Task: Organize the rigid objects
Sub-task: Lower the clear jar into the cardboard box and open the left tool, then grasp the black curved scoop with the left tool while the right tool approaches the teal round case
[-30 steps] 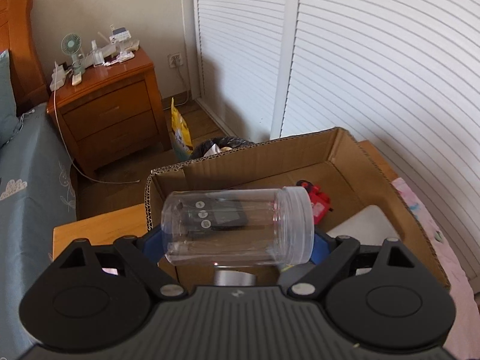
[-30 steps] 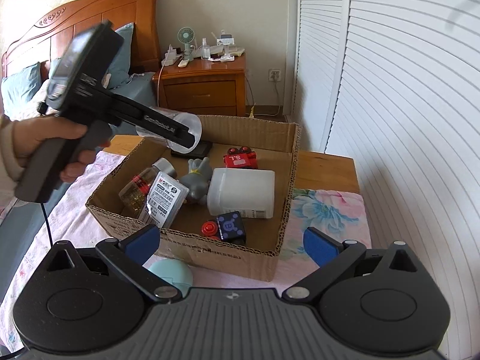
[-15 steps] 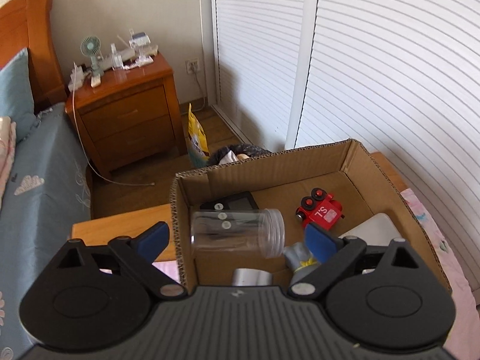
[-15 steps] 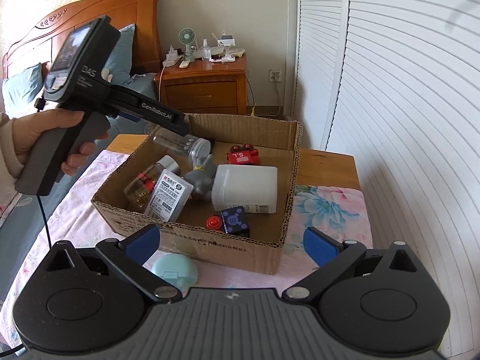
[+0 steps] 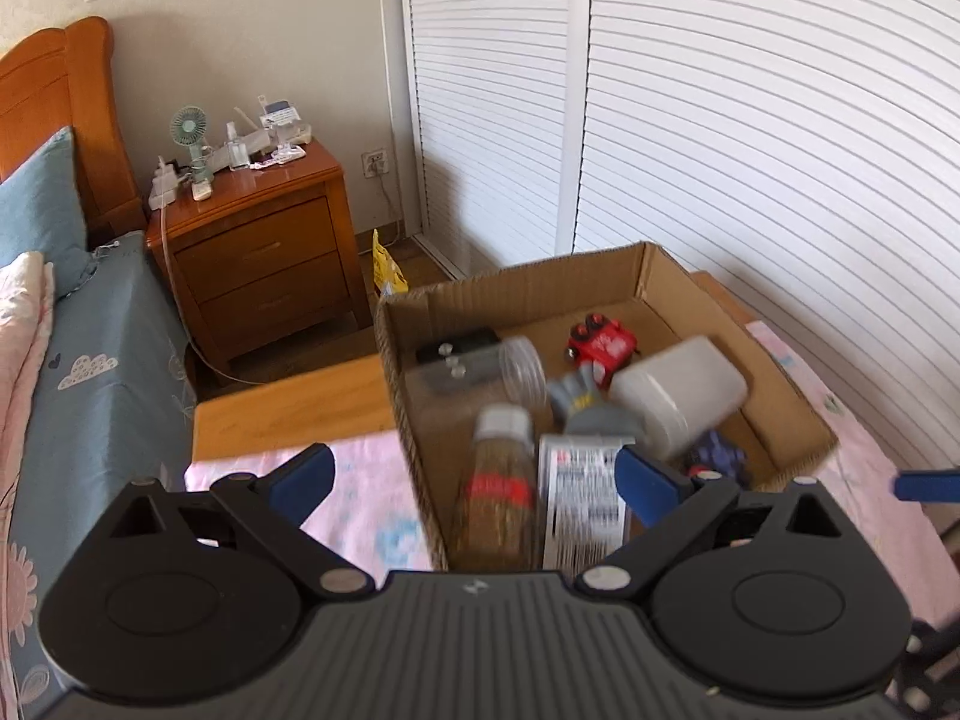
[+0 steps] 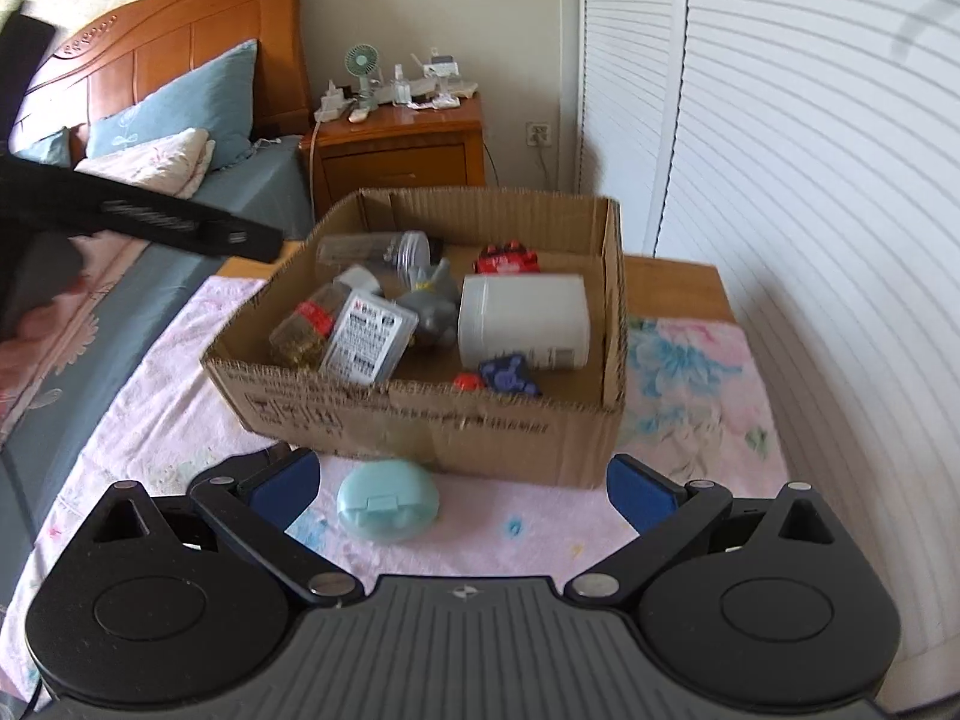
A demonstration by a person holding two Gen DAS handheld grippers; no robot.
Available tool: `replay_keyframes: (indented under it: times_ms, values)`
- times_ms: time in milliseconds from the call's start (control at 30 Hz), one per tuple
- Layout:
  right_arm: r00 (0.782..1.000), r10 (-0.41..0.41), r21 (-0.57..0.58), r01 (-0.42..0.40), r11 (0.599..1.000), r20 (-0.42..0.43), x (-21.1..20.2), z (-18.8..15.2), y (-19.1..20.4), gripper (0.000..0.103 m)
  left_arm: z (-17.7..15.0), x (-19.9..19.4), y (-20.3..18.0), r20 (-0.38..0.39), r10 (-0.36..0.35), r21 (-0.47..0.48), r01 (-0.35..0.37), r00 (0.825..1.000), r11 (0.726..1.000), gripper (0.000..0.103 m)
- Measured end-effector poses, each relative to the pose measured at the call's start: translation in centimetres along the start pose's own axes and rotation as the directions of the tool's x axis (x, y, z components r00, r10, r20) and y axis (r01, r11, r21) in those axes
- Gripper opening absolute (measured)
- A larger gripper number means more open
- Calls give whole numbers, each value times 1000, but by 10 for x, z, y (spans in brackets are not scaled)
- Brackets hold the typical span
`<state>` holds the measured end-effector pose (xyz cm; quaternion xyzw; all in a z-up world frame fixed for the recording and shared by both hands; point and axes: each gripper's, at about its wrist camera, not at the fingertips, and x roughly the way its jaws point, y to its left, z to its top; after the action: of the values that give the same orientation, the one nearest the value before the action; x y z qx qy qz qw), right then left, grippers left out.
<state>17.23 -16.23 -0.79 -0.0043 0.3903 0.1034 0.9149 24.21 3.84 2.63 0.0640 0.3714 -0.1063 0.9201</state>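
1. Left gripper (image 5: 474, 477): jaws spread wide, nothing between them; held above the near-left corner of the cardboard box (image 5: 606, 285).
2. Right gripper (image 6: 459, 483): jaws spread, empty; low over the pink floral cloth (image 6: 690, 420), with the pale blue oval case (image 6: 387, 499) lying just ahead between its fingers.
3. Box contents: clear jar (image 6: 375, 249) on its side at the far left; brown bottle (image 6: 303, 327); labelled white pack (image 6: 369, 339); grey figure (image 6: 435, 300); white tub (image 6: 522, 321); red toy engine (image 6: 507, 258); dark blue cube (image 6: 510, 375) with a small red piece (image 6: 468, 382) beside it.
4. Step, as judged: all but one item is boxed; the blue case alone remains on the cloth, touching or just short of the box's front wall.
5. Next move calls for closing the right jaws across the case's sides, lifting clear of the wall, and releasing into a free gap.
6. View differences: only the right wrist view shows the case and the box's printed front; the left wrist view, blurred, shows the dark flat item (image 5: 459, 348) behind the jar.
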Motion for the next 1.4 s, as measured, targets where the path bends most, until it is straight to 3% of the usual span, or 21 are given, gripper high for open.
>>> replay_keyframes:
  times_ms: [167, 400, 600, 933, 1167, 1400]
  values:
    - [999, -25, 49, 26, 998, -26, 24, -26, 11, 103, -45, -21, -4, -2, -17, 28, 17, 1000, 999, 100]
    - [999, -35, 145, 40, 989, -39, 54, -39, 18, 103, -102, -31, -6, -14, 65, 64, -64, 998, 996, 100]
    - [996, -68, 158, 76, 985, -53, 81, -34, 31, 103, -132, -38, 6, -34, 53, -10, -53, 998, 999, 100]
    - [976, -209, 90, 214, 973, -61, 113, -27, 47, 103, -140, -39, 5, -35, 36, -18, -37, 999, 999, 100]
    - [983, -174, 48, 177, 983, -57, 97, -43, 24, 103, -138, -30, 2, -41, 13, 16, -12, 999, 1000, 100]
    - [987, -153, 27, 155, 988, -48, 78, -61, 9, 103, -133, 0, -5, -54, 2, 131, 5, 999, 991, 99]
